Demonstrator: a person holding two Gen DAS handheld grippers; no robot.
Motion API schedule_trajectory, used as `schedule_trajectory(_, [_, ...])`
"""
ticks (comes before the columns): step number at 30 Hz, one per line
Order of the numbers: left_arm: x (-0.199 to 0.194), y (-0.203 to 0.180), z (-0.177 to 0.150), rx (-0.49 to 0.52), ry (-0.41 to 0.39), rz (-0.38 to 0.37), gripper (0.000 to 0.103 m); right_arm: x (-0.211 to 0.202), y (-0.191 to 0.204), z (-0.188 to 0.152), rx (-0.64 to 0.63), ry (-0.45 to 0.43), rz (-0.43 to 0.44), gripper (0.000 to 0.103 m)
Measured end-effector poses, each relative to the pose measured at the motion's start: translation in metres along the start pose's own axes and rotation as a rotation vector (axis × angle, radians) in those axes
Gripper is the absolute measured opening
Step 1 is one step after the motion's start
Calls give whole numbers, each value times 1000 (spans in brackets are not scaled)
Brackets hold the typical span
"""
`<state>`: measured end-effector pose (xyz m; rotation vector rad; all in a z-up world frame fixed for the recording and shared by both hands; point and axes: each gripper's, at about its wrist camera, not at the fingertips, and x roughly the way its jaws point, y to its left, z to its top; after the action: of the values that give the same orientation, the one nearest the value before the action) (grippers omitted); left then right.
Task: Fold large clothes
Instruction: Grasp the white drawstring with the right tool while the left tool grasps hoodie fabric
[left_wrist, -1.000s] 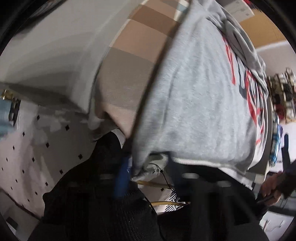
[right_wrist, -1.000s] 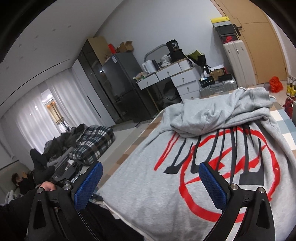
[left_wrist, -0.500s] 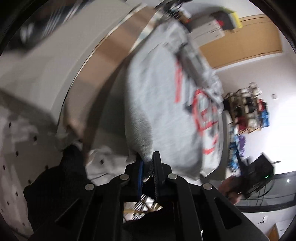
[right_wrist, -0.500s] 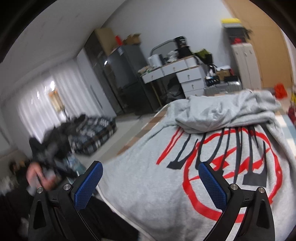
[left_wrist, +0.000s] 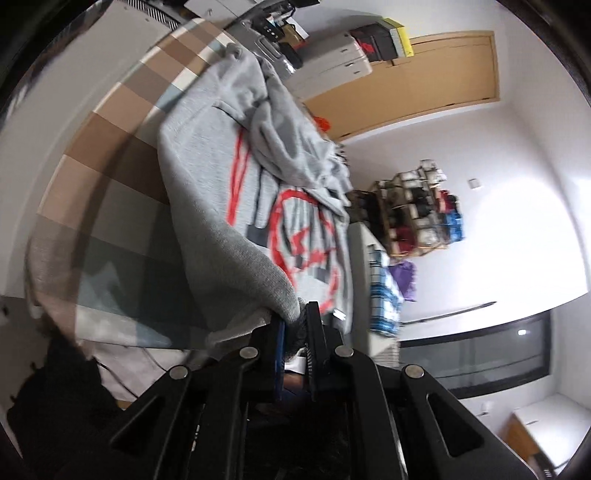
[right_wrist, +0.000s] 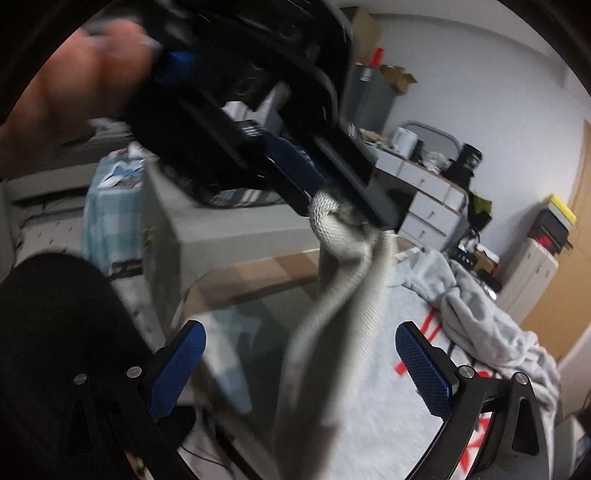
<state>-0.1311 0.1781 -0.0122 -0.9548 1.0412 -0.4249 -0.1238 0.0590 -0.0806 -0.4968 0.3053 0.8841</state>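
Left claw (left_wrist: 295, 332) clamped tight on bunched grey hem of sweatshirt (left_wrist: 236, 177), corner lifted clear of bed (left_wrist: 110, 155). Rest of sweatshirt spread flat on checked bedcover, red and black print up, hood and sleeves heaped at far end. Right claw (right_wrist: 295, 363) gaping wide, blue pads (right_wrist: 424, 369) either side of hanging hem strip, not pressing on it. In right view, left claw (right_wrist: 332, 199) seen just above, pinching ribbed hem edge; hand (right_wrist: 70, 88) blurred at top left. Drawers and cupboard along back wall.
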Motion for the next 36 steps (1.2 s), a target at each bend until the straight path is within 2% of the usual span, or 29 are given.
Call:
schedule_trajectory(1, [-5, 0, 1, -5, 3, -16, 5, 5, -4, 3, 33, -4, -11, 93])
schedule_trajectory(3, [-13, 1, 1, -3, 9, -49, 5, 9, -15, 8, 119, -13, 6, 64])
schedule_trajectory(4, [-19, 2, 1, 0, 15, -61, 5, 9, -23, 9, 170, -17, 45, 38])
schedule_trajectory(5, [-23, 4, 1, 9, 17, -63, 5, 9, -31, 9, 208, -12, 71, 32])
schedule_trajectory(6, [-27, 5, 0, 25, 12, -57, 5, 8, -40, 8, 254, -6, 88, 31])
schedule_trajectory(7, [-28, 6, 0, 34, 9, -48, 5, 4, -49, 6, 307, -22, 130, 23])
schedule_trajectory(9, [-29, 13, -3, 53, 10, -11, 5, -4, -64, 4, 384, -31, 175, 19])
schedule_trajectory(10, [-28, 15, -4, 69, 1, 37, 5, -6, -70, 3, 420, -29, 219, 19])
schedule_trajectory(12, [-23, 16, -8, 116, -14, 123, 5, -4, -82, 2, 514, -24, 364, 19])
schedule_trajectory(16, [-14, 24, -8, 84, -17, 139, 12, 8, -88, 1, 592, 33, 401, 15])
schedule_trajectory(18, [-14, 33, -8, 43, -14, 188, 40, 6, -86, 4, 581, 37, 395, 13])
schedule_trajectory(19, [-15, 39, -9, 15, -22, 208, 61, 5, -87, 4, 585, 36, 387, 11])
schedule_trajectory(23, [-21, 43, -16, 29, -46, 263, 63, 0, -93, 6, 584, 24, 377, 9])
schedule_trajectory(27, [-19, 58, -15, -54, -38, 162, 63, -1, -91, 8, 561, 14, 375, 9])
schedule_trajectory(32, [-20, 64, -9, -102, -125, 76, 63, -4, -80, 4, 531, 5, 372, 9])
schedule_trajectory(33, [-17, 65, -8, -116, -123, 58, 63, -4, -77, 3, 532, 5, 380, 9])
schedule_trajectory(35, [-8, 69, -5, -139, -89, 4, 71, -2, -69, 1, 518, 10, 385, 9])
schedule_trajectory(36, [-3, 72, -5, -163, -71, -12, 71, -2, -63, 1, 492, 9, 381, 9])
